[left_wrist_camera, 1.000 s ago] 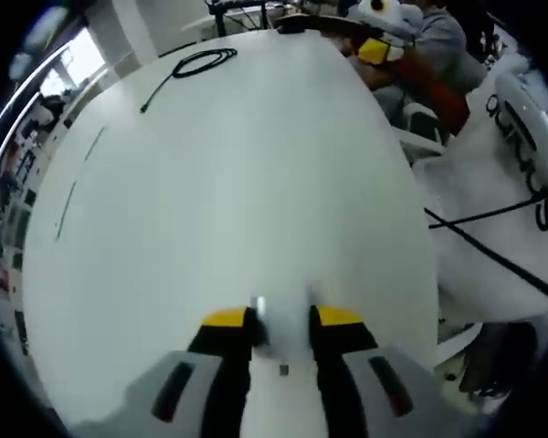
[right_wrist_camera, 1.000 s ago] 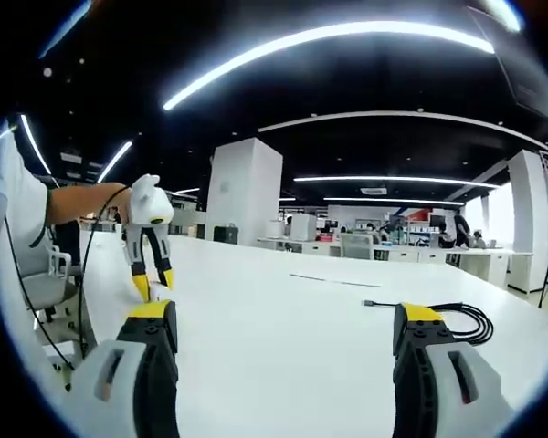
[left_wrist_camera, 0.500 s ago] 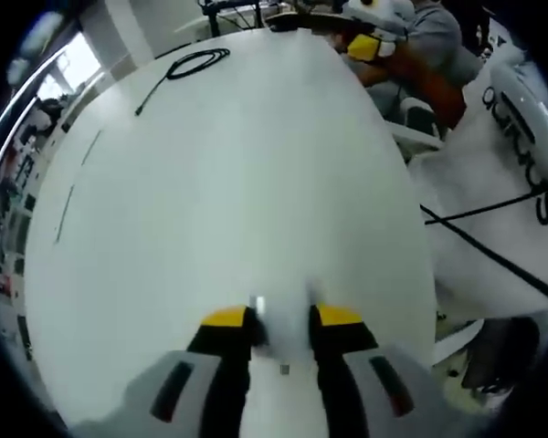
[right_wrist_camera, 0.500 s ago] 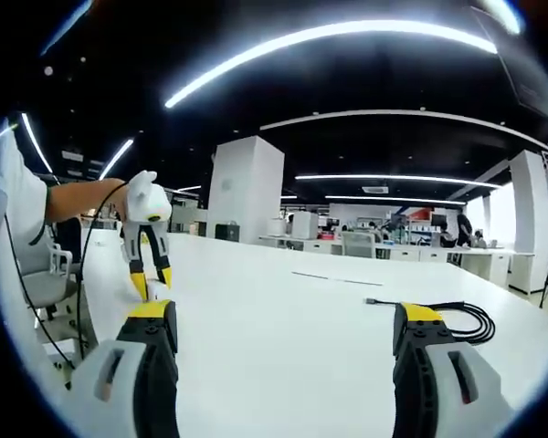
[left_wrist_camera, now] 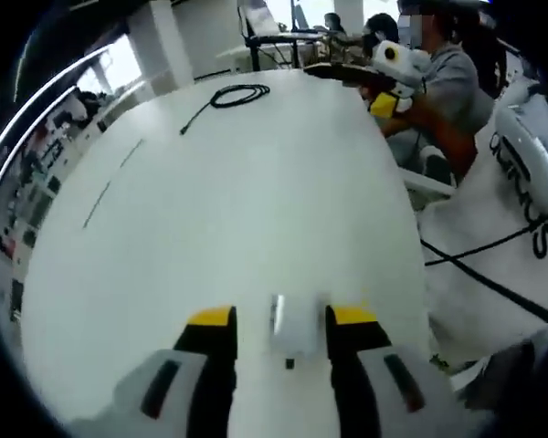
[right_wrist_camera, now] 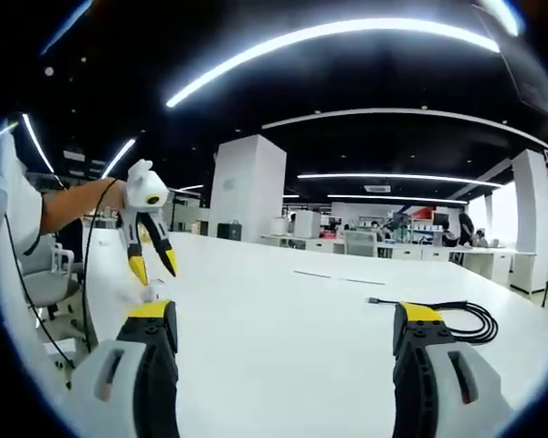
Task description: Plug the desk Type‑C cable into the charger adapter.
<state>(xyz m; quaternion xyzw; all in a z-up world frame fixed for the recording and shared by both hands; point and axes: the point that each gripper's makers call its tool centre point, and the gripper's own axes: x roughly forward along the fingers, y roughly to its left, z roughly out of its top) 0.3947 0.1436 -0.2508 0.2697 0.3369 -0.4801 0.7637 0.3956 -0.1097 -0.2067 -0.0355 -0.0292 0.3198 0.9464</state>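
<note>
I had the left gripper [left_wrist_camera: 281, 321] clamped on the white charger adapter [left_wrist_camera: 294, 330], and over the last second it had risen off the white surface [left_wrist_camera: 219, 201], tilting toward the coiled Type-C cable [left_wrist_camera: 230, 95] at the far end. My right gripper [right_wrist_camera: 283, 321] stayed released and empty, the cable [right_wrist_camera: 458, 319] lying just beyond its right jaw. Fetching the plug looked next.

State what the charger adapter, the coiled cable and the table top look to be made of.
Charger adapter: smooth white plastic, probably, with a soft sheen. Cable: black, likely rubbery, thin and loosely coiled. Table: white, flat, lightly glossy, perhaps laminate; light glare shows.
</note>
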